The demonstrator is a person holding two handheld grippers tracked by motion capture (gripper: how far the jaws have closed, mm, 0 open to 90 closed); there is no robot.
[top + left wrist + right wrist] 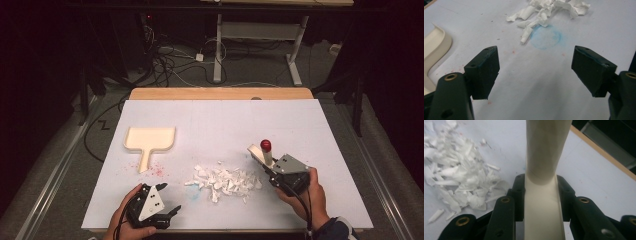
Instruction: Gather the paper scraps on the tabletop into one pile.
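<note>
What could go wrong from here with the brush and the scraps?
1. The right gripper clamps the brush by its cream handle only; a hard sweep may twist it in the jaws.
2. The paper scraps lie loose and light, so they could scatter instead of reaching the dustpan.
3. The left gripper is open, not steadying the dustpan, which may slide.

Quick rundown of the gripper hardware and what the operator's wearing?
Both grippers are black. The left gripper and right gripper each carry a grey three-cornered plate on top, and a black cable trails back from each. In the left gripper view the fingers are blocky black wedges with scuffed faces, on arms with brass-ringed holes. A dark sleeve with a light pattern covers the right wrist.
</note>
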